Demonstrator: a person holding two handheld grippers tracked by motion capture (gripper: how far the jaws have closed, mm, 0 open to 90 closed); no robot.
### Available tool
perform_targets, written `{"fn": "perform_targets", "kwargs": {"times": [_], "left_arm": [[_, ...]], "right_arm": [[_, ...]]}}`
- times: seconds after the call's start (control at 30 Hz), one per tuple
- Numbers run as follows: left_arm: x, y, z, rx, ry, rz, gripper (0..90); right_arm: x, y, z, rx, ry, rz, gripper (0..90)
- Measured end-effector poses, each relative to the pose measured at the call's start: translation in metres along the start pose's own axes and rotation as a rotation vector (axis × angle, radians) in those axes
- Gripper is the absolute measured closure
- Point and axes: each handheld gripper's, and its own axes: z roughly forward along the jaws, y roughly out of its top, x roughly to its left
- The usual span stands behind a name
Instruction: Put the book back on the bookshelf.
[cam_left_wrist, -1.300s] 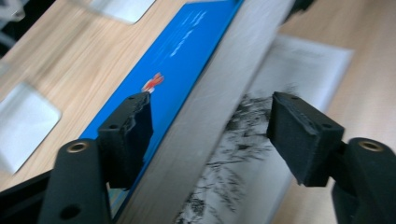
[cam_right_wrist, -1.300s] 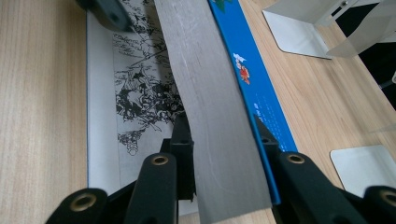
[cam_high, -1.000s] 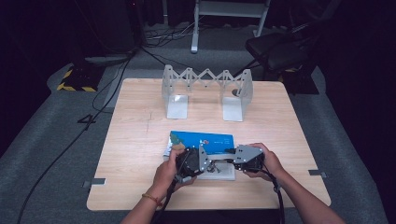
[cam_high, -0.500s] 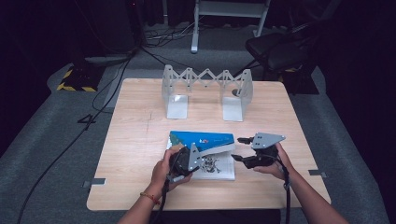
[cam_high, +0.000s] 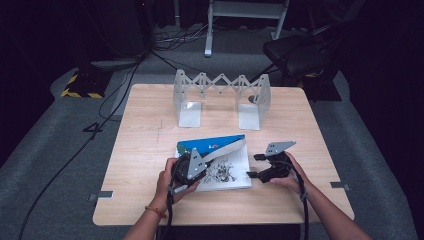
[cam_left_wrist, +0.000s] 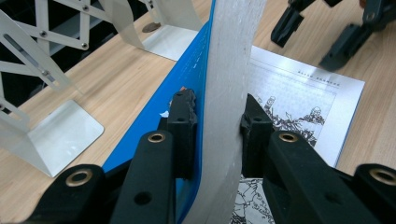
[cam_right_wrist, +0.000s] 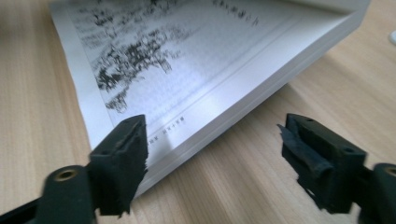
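A book (cam_high: 227, 175) lies open near the table's front, showing a page with a black-and-white drawing (cam_left_wrist: 299, 98). My left gripper (cam_high: 204, 159) is shut on the blue cover (cam_left_wrist: 187, 79) and a thick wad of pages (cam_left_wrist: 229, 70), holding them up on edge; its jaws have just closed tighter on them (cam_left_wrist: 217, 121). My right gripper (cam_high: 252, 165) rests just right of the book with its jaws wide apart; they have just been opening. Its fingertips (cam_right_wrist: 123, 149) flank the book's near corner (cam_right_wrist: 187, 70) without pressing it. The right gripper (cam_left_wrist: 317, 32) also hangs beyond the page.
A folding metal book rack (cam_high: 220, 95) stands at the back of the wooden table (cam_high: 145, 150); its plate foot (cam_left_wrist: 51, 135) is to the left of the lifted cover. A black chair (cam_high: 300, 50) and cables lie beyond the table.
My right gripper has let go of the book, moved right and down, and opened. The left one has stayed on the cover and pages, which now stand more upright.
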Motion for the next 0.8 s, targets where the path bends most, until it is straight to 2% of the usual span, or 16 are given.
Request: {"fn": "perform_targets", "kwargs": {"times": [0.13, 0.3, 0.37, 0.47, 0.53, 0.6, 0.7, 0.8], "left_arm": [[0.0, 0.0, -0.001, -0.001, -0.004, 0.005, 71.9], [0.0, -0.001, -0.001, -0.007, -0.016, 0.007, 71.9], [0.0, -0.001, -0.001, -0.008, -0.015, 0.011, 71.9], [0.0, -0.001, -0.001, -0.001, -0.018, 0.023, 71.9], [0.0, -0.001, -0.001, -0.005, -0.018, 0.022, 71.9], [0.001, -0.001, -0.002, -0.01, -0.022, 0.011, 71.8], [0.001, -0.001, -0.004, -0.017, -0.018, 0.012, 71.9], [0.001, 0.001, -0.004, -0.031, -0.01, 0.007, 72.0]], "right_arm": [[-0.007, -0.003, 0.008, -0.007, 0.044, 0.066, 19.3], [-0.012, -0.004, 0.019, -0.017, 0.118, 0.12, 20.7], [-0.012, -0.003, 0.02, -0.014, 0.128, 0.123, 22.0], [-0.013, 0.0, 0.025, -0.033, 0.166, 0.144, 30.7], [-0.011, 0.003, 0.024, -0.023, 0.159, 0.123, 30.7], [-0.012, 0.004, 0.021, -0.048, 0.161, 0.139, 36.9], [-0.013, 0.005, 0.016, -0.087, 0.172, 0.148, 39.7], [-0.009, 0.013, 0.005, -0.112, 0.128, 0.124, 42.1]]}}
